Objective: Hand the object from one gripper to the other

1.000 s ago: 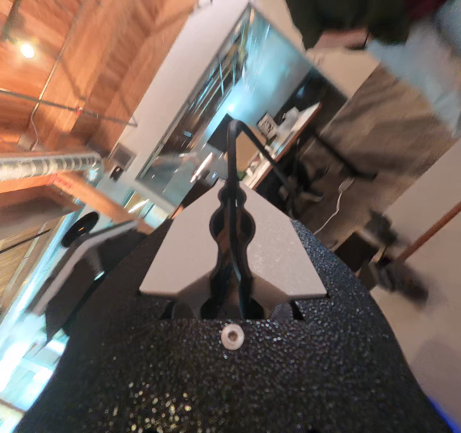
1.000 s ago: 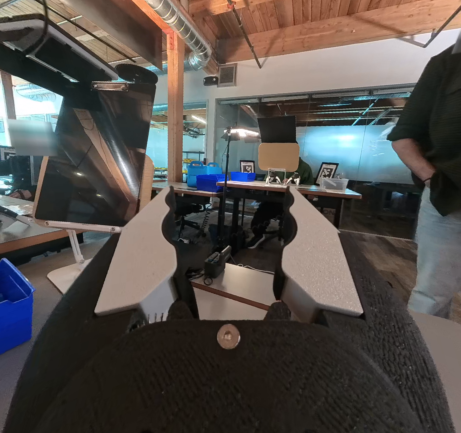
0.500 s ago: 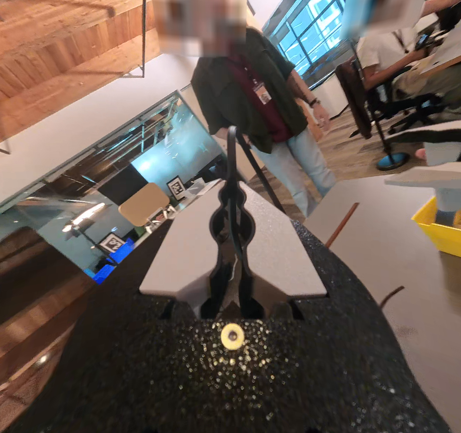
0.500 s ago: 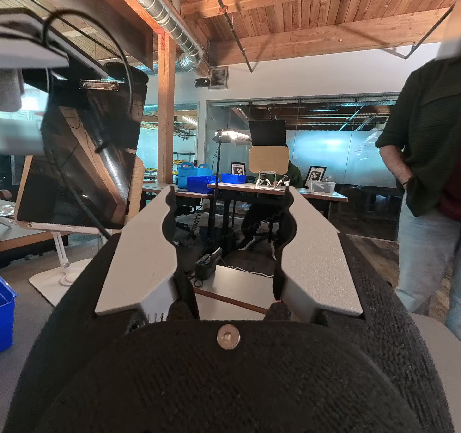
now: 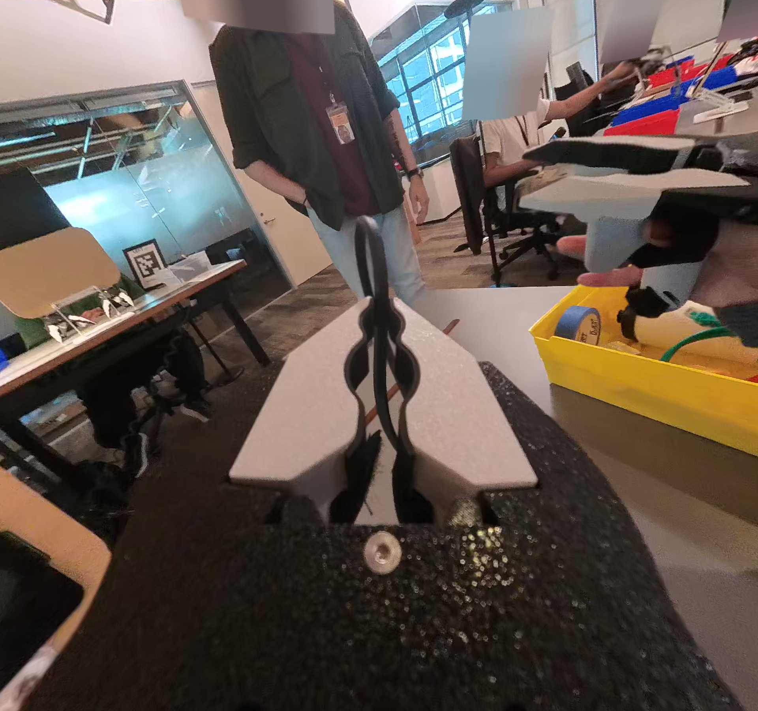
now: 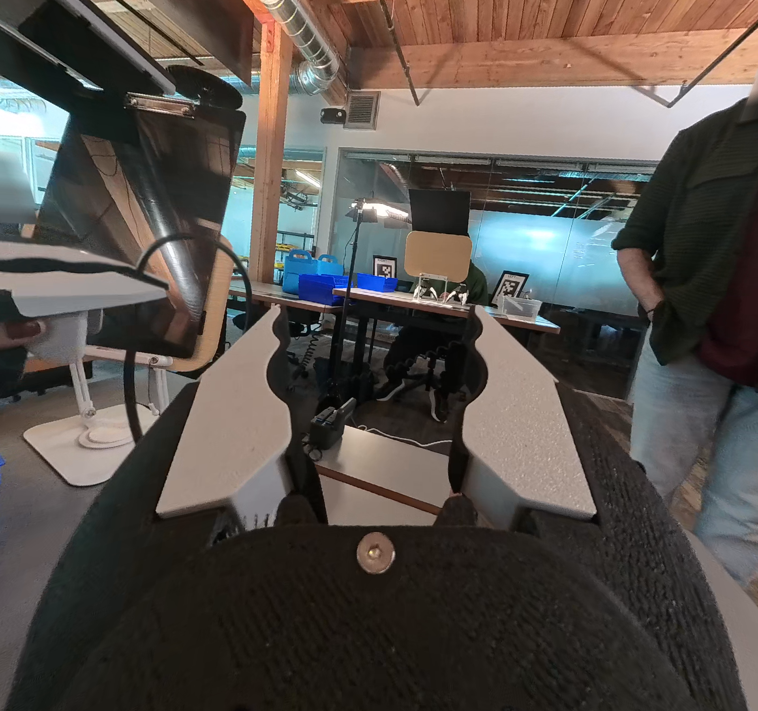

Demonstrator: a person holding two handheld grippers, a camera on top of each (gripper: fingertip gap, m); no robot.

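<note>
My left gripper (image 5: 379, 310) is shut on a thin black strap (image 5: 371, 248); its loop rises past the fingertips and its tail runs back between the fingers. My right gripper (image 5: 525, 177) shows at the right of the left wrist view, turned on its side above a yellow bin, with its jaws apart. In the right wrist view my right gripper (image 6: 375, 322) is open and empty. There the left gripper (image 6: 162, 283) reaches in from the left edge, and the strap's loop (image 6: 184, 240) curves out of it, up and to the left of my right fingers.
A yellow bin (image 5: 640, 379) on the grey table (image 5: 615, 507) holds a blue tape roll (image 5: 576, 322) and a green cord (image 5: 693, 338). A person (image 5: 295, 117) stands close ahead. A dark tablet on a white stand (image 6: 135, 220) is at the left.
The left wrist view swung down from the ceiling to the table, and the right gripper came into view. In the right wrist view, the left gripper and the strap entered from the left.
</note>
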